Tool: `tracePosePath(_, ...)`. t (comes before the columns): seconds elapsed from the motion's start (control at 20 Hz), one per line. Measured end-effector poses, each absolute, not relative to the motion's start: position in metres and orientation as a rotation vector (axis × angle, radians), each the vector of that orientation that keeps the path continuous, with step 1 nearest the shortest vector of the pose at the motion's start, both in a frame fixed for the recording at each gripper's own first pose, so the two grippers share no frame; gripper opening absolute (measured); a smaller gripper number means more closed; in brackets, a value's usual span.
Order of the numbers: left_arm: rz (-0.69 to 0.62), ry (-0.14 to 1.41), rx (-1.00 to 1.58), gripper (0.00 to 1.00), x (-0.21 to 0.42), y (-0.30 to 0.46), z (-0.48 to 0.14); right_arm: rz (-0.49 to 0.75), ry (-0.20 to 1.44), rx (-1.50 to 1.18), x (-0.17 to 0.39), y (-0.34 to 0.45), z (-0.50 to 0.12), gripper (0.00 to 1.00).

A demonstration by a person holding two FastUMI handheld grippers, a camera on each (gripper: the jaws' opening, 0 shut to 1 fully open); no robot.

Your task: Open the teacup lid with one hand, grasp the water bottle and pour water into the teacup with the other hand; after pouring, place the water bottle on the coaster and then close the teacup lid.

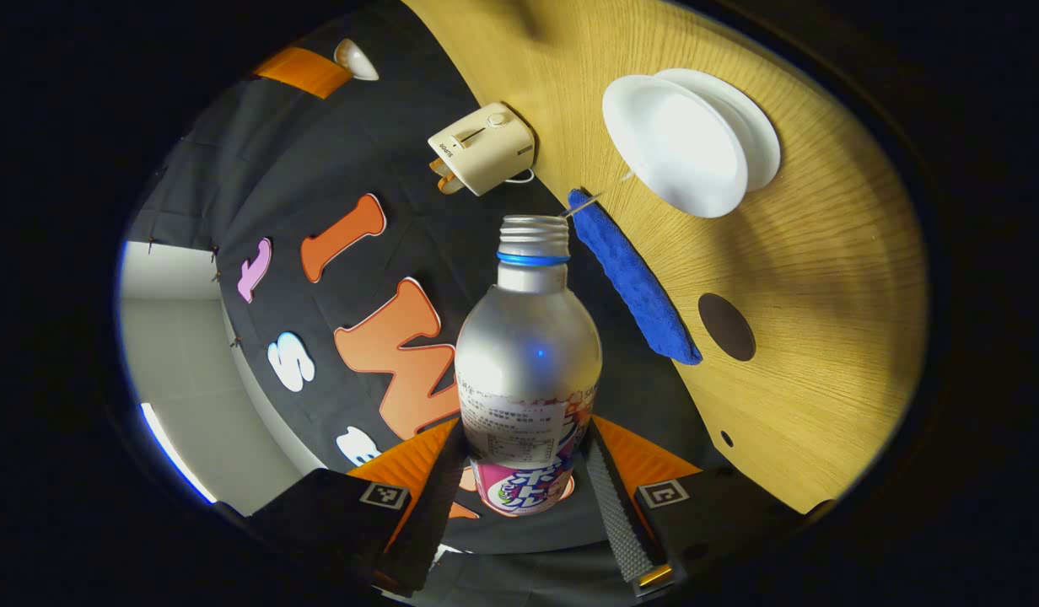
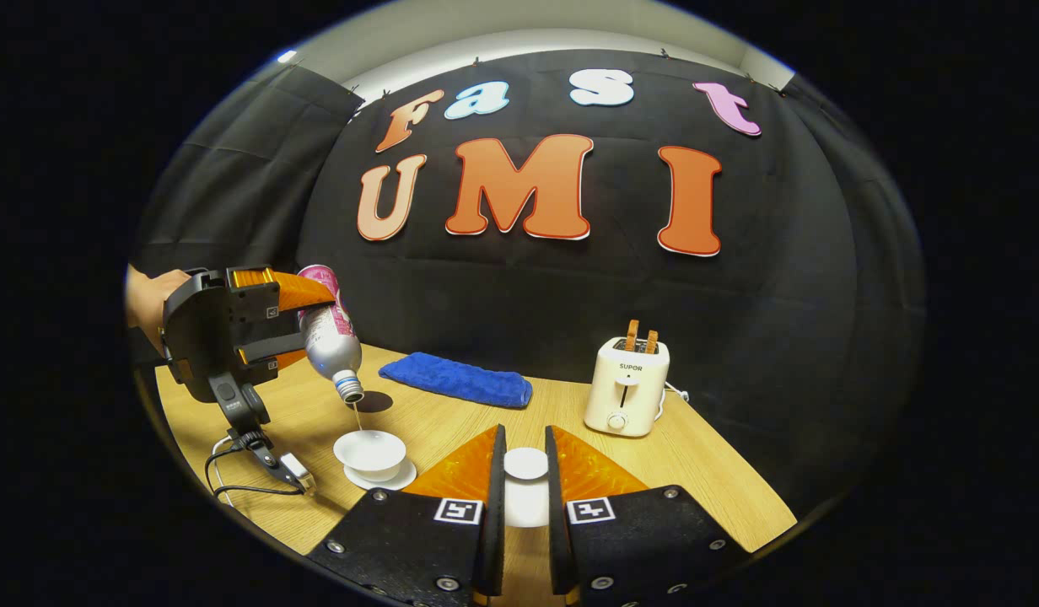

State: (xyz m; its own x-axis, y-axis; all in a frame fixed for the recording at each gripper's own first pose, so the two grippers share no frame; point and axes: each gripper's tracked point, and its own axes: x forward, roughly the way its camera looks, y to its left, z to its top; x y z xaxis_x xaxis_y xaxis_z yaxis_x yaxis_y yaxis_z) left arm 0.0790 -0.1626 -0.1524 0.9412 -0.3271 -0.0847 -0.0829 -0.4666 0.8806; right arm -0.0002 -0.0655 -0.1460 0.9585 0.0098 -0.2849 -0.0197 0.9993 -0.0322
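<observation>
My left gripper (image 1: 524,438) is shut on a silver water bottle (image 1: 528,354) with a pink label, tipped mouth-down over the table. A thin stream of water (image 1: 600,194) runs from its open neck into the white teacup (image 1: 680,147) on its saucer. In the right gripper view, the left gripper (image 2: 317,320), held by a hand, tilts the bottle (image 2: 330,333) above the teacup (image 2: 369,449). My right gripper (image 2: 525,434) is shut on the white teacup lid (image 2: 525,464), held over the table to the right of the cup. A dark round coaster (image 1: 726,327) lies beyond the cup.
A folded blue cloth (image 2: 456,379) lies along the back of the wooden table (image 2: 705,480). A cream toaster (image 2: 627,386) stands at the back right. A cable with a small plug (image 2: 258,459) trails on the table left of the cup.
</observation>
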Motion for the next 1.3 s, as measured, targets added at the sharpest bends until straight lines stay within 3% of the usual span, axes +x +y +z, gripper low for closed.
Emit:
tracePosePath(0.45, -0.276, -0.299, 1.934, 0.83, 0.078, -0.152, -0.149, 0.037, 0.293, -0.028, 0.008, -0.051, -0.147, 0.22)
tracePosePath(0.5, -0.263, -0.305, 1.885, 0.80, 0.079, -0.150, -0.143, 0.043, 0.291, -0.023, 0.010, -0.048, -0.145, 0.22)
tracePosePath(0.55, -0.256, -0.298, 1.829, 0.87, 0.079, -0.148, -0.139, 0.049, 0.289, -0.018, 0.012, -0.045, -0.144, 0.22)
tracePosePath(0.7, -0.200, -0.256, 1.646, 0.78, 0.087, -0.130, -0.128, 0.064, 0.271, -0.015, 0.016, -0.037, -0.136, 0.22)
tracePosePath(0.85, -0.149, -0.233, 1.430, 0.83, 0.092, -0.120, -0.107, 0.079, 0.249, 0.003, 0.023, -0.027, -0.127, 0.22)
tracePosePath(0.95, -0.126, -0.222, 1.371, 0.79, 0.098, -0.118, -0.100, 0.082, 0.244, 0.010, 0.027, -0.021, -0.125, 0.22)
tracePosePath(1.3, -0.060, -0.152, 0.954, 0.83, 0.120, -0.095, -0.085, 0.090, 0.217, -0.007, 0.036, -0.007, -0.109, 0.22)
